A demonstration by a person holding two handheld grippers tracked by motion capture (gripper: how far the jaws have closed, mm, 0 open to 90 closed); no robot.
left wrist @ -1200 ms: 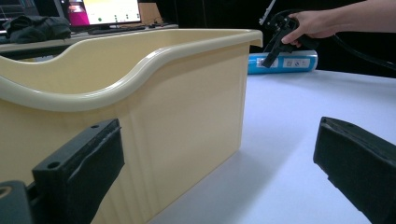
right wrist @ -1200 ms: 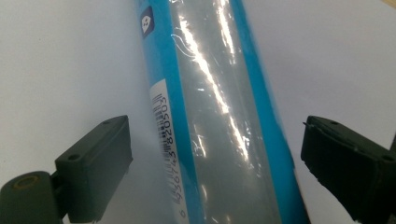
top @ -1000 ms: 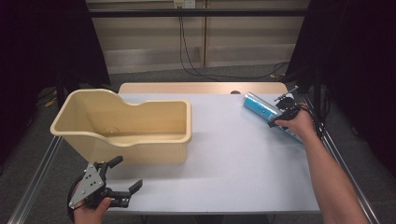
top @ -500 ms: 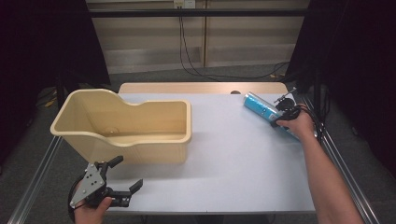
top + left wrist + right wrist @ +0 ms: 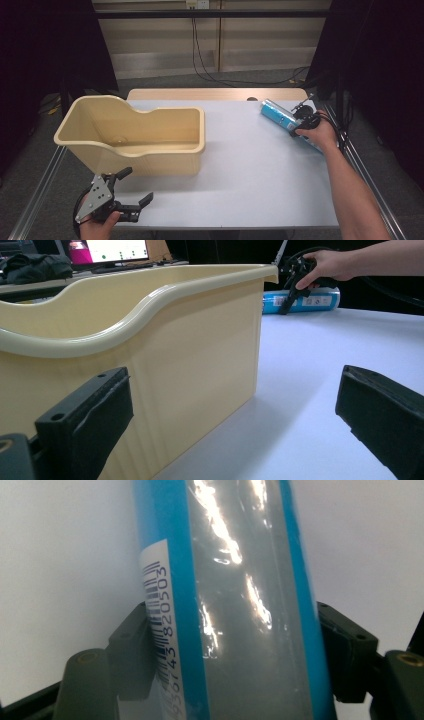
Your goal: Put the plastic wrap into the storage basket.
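Right tool (image 5: 303, 119) pinching glossy blue packet (image 5: 278, 115) at surface's far right edge; slip risk; left tool (image 5: 131, 194) spread.

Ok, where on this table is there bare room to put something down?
The widest bare stretch lies between the tub and the blue packet, running to the table's near edge. The tub's floor also looks bare. It is tight at the right edge, where the right gripper straddles the packet, and by the left gripper, open near the tub's front wall.
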